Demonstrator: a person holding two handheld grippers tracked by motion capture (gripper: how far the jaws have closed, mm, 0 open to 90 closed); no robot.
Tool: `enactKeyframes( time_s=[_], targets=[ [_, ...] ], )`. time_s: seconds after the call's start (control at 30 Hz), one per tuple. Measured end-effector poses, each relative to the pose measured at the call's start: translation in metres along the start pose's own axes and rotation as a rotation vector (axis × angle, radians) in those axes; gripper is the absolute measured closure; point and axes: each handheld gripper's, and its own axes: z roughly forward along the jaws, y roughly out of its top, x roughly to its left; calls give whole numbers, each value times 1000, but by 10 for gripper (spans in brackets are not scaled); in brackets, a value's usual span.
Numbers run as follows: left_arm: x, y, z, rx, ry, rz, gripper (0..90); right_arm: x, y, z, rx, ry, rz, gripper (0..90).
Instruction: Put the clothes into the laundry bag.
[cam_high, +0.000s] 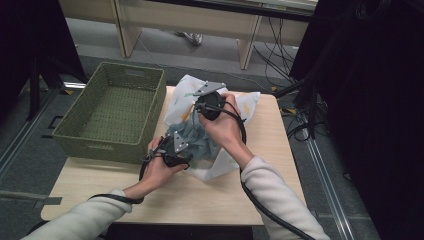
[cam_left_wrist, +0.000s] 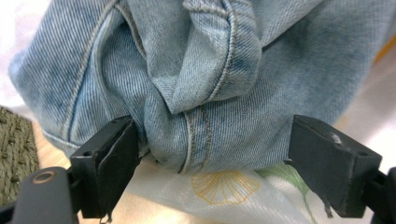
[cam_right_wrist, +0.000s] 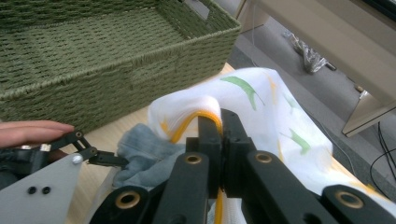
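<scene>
the right gripper (cam_right_wrist: 219, 121) is clamping a fold of the white printed cloth (cam_right_wrist: 261, 102) and lifting it above the worktop (cam_high: 150, 200). the left gripper (cam_left_wrist: 210, 140) is standing released, its jaws wide on either side of a bunched fold of the denim garment (cam_left_wrist: 196, 70), which is lying on the cloth near the middle of the worktop; one pad is touching the denim, the other is sitting apart.

if the left gripper is closing on a single seam, the heavy denim is likely sliding out, or dragging the thin cloth underneath along with it. the right grip is sitting on a narrow fold, so a tug could be pulling it free.

the green woven basket (cam_high: 112, 107) is sitting just beside the pile, its near wall crowding the left hand (cam_high: 157, 170).
</scene>
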Motion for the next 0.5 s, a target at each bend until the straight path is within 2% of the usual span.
enactKeyframes(
  time_s=[0.17,0.23,0.27,0.5],
  targets=[
    [-1,-4,-3,-24,23,-5,180,-3,-1,-1,-2,-6,-10,898],
    [-2,-5,-4,-17,29,-9,170,-3,-1,-2,-2,-8,-4,898],
    [-2,-5,-4,-17,21,-24,164,-4,-1,-2,-3,-8,-5,898],
    [3,-1,2,-9,8,-37,156,-3,-2,-2,-6,-11,-12,898]
  ],
)
